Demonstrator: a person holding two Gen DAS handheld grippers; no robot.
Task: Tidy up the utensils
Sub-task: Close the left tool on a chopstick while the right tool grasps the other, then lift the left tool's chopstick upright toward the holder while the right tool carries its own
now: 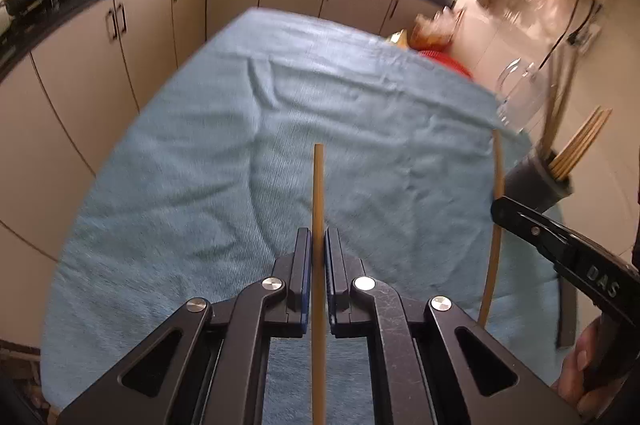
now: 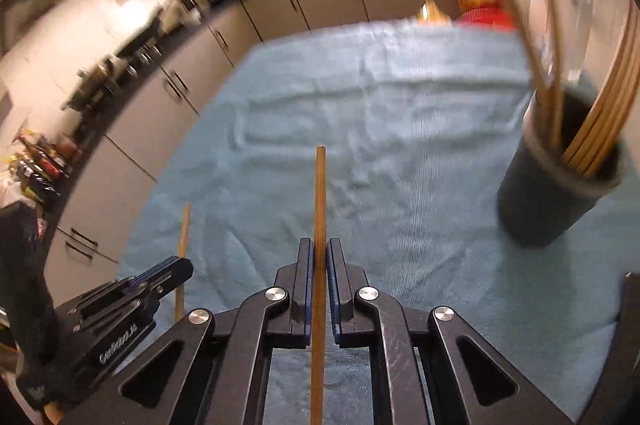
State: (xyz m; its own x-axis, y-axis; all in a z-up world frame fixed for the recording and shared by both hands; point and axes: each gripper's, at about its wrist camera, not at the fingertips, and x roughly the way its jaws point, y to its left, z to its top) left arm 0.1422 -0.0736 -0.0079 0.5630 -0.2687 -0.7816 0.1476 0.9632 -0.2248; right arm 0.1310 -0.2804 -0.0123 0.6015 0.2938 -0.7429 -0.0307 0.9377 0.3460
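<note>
In the left wrist view my left gripper point(image 1: 319, 231) is shut on a pale wooden chopstick point(image 1: 318, 185) that points forward over the blue cloth point(image 1: 240, 145). At the right edge, my right gripper point(image 1: 498, 210) holds a second chopstick point(image 1: 496, 245) beside a dark cup point(image 1: 536, 183) with several chopsticks in it. In the right wrist view my right gripper point(image 2: 320, 242) is shut on its darker chopstick point(image 2: 320, 193). The dark cup point(image 2: 540, 201) stands to the right on the cloth point(image 2: 400, 145). My left gripper point(image 2: 184, 267) with its chopstick point(image 2: 184, 225) shows at lower left.
A clear glass jug point(image 1: 520, 89) stands behind the cup at the table's right edge. Something red point(image 1: 444, 59) lies past the cloth's far corner. Kitchen cabinets point(image 1: 140, 37) and a counter with pans run along the left and back. A person's hand point(image 1: 580, 365) grips the right tool.
</note>
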